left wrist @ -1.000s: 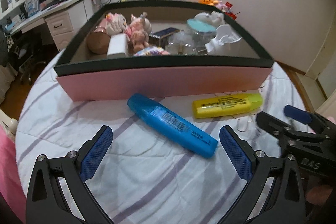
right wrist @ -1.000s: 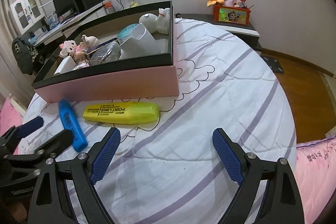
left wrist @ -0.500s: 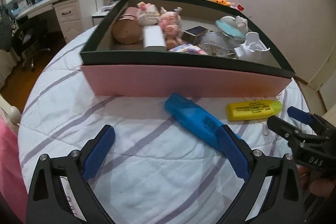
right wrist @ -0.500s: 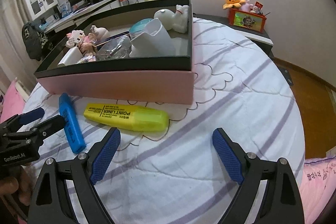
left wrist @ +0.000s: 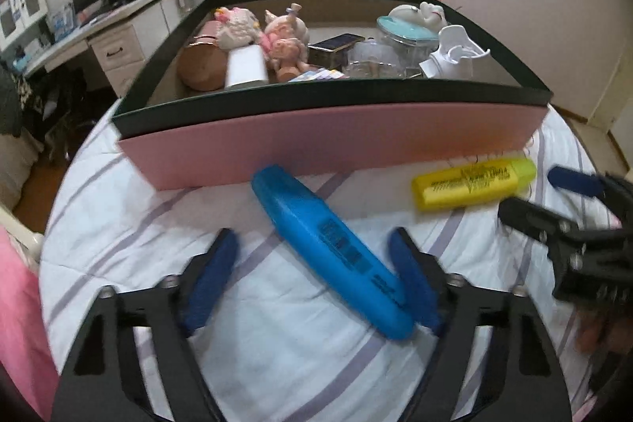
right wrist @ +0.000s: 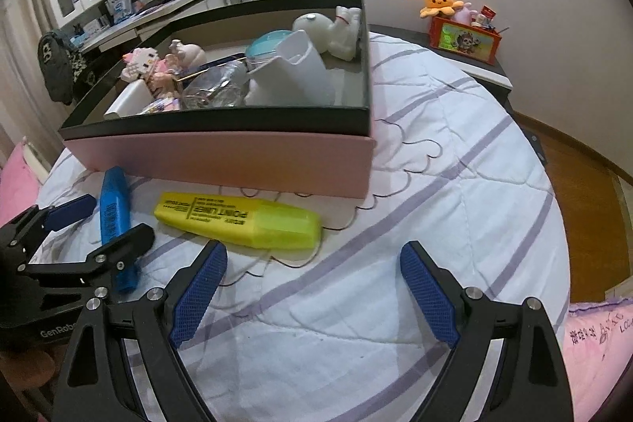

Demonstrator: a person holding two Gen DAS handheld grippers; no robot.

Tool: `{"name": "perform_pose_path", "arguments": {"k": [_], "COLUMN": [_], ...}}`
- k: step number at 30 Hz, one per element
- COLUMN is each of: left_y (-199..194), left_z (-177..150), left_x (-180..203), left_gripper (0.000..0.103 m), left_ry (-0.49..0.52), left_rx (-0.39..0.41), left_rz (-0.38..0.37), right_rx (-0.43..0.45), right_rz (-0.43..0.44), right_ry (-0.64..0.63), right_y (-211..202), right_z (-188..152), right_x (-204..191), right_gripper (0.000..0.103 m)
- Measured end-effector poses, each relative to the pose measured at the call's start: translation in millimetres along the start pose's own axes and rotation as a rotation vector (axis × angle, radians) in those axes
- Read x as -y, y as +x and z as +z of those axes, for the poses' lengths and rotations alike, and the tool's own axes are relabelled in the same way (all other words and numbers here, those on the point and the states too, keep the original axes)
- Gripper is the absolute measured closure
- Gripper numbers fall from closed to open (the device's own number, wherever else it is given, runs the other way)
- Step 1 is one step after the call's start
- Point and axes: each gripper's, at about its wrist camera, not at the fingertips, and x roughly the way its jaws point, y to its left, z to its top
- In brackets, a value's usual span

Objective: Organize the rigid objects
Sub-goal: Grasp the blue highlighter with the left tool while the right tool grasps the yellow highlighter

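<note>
Left wrist view puts your left gripper [left wrist: 312, 267] low over the striped quilt [left wrist: 118, 208], with its jaws half-way in and just now closing around the blue highlighter [left wrist: 328, 248]. That pen lies slantwise between your blue pads [left wrist: 209, 275]: its near end sits against the right-hand pad, while a gap shows on the left side, so the grip is not yet made. Its far end reaches ahead of your fingers, almost to the pink wall of the box [left wrist: 332, 141]. Beyond your right finger, near that same pink wall, lies the yellow highlighter [left wrist: 472, 182].

From the right wrist camera, your right gripper [right wrist: 312, 291] stands wide, with only quilt between its pads. The yellow highlighter [right wrist: 237, 220] lies just ahead of your left-hand finger, crosswise, close to it but not between the jaws. Further ahead stands the box [right wrist: 221, 161], its dark rim above the pink side; inside you can see a white pitcher [right wrist: 292, 74], a teal-lidded jar [right wrist: 265, 46], clear glassware and small figurines crowded together. Off to the left of your right gripper, your left gripper [right wrist: 99, 220] straddles the blue highlighter [right wrist: 114, 204].
</note>
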Motion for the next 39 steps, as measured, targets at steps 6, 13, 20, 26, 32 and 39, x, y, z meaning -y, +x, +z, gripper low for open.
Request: {"name": "perform_pose_path", "arguments": {"k": [6, 13, 20, 26, 32, 39], "left_y": [-18, -19, -15, -14, -13, -8], "left_z": [-18, -21, -18, -16, -16, -11], "left_x": [-31, -44, -40, -39, -37, -34], "left_gripper": [0.046, 0.047, 0.043, 0.042, 0.042, 0.042], "left_ry": [0.01, -0.014, -0.009, -0.006, 0.002, 0.018], "left_rx": [0.017, 0.015, 0.016, 0.016, 0.014, 0.019], "left_rz": [-0.022, -0.034, -0.023, -0.022, -0.022, -0.032], "right_rx": [-0.013, -0.031, -0.016, -0.02, -0.03, -0.003], "right_rz": [0.067, 0.245, 0.267, 0.236, 0.255, 0.273], "right_ry": [-0.095, -0.214, -0.246, -0.338, -0.421, -0.468], "right_y": [7, 9, 13, 18, 9, 18], "right_z": [3, 9, 10, 13, 4, 12], "right_x": [-15, -30, -39, -57, -71, -82], "right_gripper": [0.012, 0.012, 0.02, 0.041, 0.065, 0.065]}}
